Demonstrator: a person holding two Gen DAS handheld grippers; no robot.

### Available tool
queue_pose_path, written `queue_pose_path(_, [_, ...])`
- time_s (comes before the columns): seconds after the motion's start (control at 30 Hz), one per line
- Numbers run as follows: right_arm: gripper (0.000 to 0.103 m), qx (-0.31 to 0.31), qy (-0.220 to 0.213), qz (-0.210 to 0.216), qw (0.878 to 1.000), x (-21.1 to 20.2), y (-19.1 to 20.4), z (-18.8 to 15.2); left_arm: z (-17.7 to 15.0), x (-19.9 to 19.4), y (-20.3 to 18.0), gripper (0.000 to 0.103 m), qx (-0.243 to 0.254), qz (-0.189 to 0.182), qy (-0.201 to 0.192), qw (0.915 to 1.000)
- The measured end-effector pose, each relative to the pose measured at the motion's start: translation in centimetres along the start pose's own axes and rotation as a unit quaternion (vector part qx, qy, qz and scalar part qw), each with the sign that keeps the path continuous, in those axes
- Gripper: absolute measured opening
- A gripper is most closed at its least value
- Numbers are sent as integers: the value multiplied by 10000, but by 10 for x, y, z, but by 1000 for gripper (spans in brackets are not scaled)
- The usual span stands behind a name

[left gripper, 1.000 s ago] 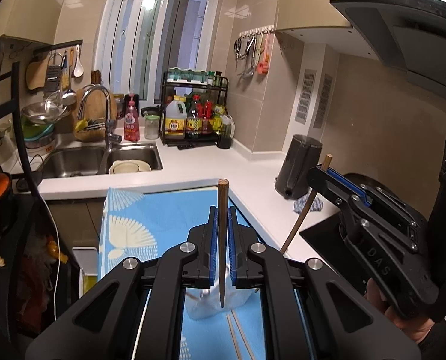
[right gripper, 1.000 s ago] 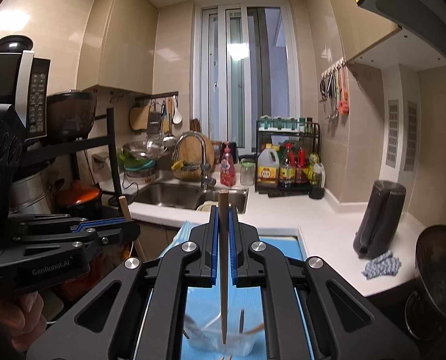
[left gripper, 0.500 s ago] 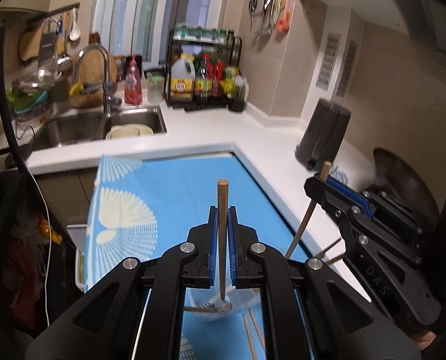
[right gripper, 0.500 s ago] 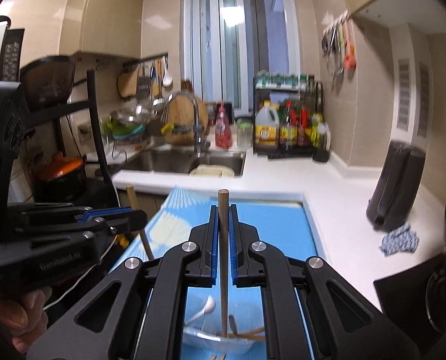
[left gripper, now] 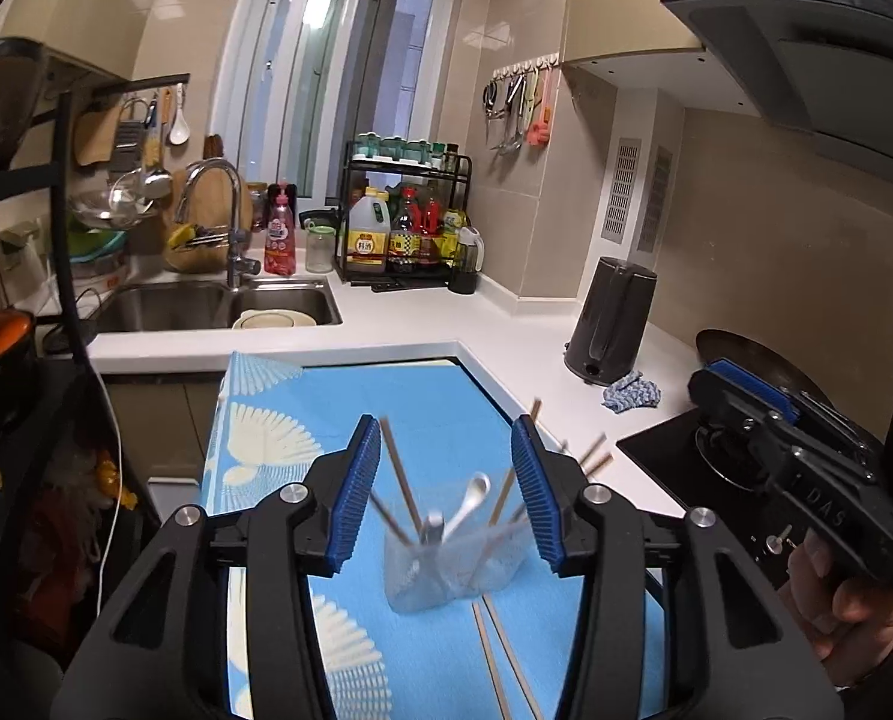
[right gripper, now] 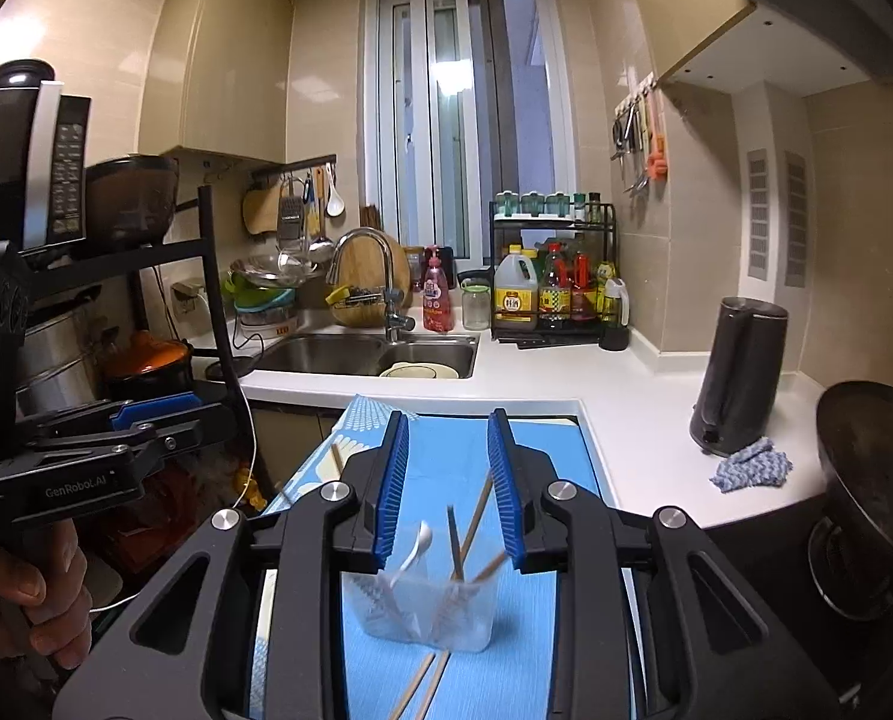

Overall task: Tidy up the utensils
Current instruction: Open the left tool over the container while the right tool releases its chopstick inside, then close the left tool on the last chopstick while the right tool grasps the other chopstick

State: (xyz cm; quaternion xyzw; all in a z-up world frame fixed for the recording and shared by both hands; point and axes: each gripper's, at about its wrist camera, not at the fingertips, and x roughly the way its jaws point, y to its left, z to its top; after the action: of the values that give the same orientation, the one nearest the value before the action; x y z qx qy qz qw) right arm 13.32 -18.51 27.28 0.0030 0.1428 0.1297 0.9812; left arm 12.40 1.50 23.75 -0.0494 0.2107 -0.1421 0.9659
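Note:
A clear plastic container [left gripper: 452, 570] [right gripper: 428, 612] stands on the blue patterned mat [left gripper: 446, 414] and holds a white spoon [right gripper: 413, 552] and several wooden chopsticks [right gripper: 470, 522]. My left gripper [left gripper: 446, 498] hangs just above it with its jaws opening. A blurred chopstick [left gripper: 395, 480] leans between them, free of the pads, its lower end in the container. My right gripper [right gripper: 448, 492] is over the same container, jaws opening too, with chopsticks standing between the pads untouched. Two loose chopsticks [left gripper: 500, 660] [right gripper: 422, 684] lie on the mat in front of the container.
A white counter [right gripper: 626, 384] wraps around the mat, with a sink [right gripper: 350, 354] behind, a bottle rack [right gripper: 554, 276], a dark kettle [right gripper: 737, 372], a blue cloth [right gripper: 752, 468] and a wok [right gripper: 872, 462] on the right. A black shelf [right gripper: 218, 312] stands on the left.
Both grippers have come down toward the container and opened. The chopstick each one held upright has dropped out of the pads into the container.

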Motion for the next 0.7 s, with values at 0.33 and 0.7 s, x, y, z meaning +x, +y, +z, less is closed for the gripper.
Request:
queue_pose_path(0.33, [28,468,268,-120,9985,-42,3,-114,-129,-9,2,46,-462,449,535,9965])
queue_pose_path(0.7, [28,570,1201,-173,9910,-26,22,-222,-233,-8,9,37,-505,787,789,9925])
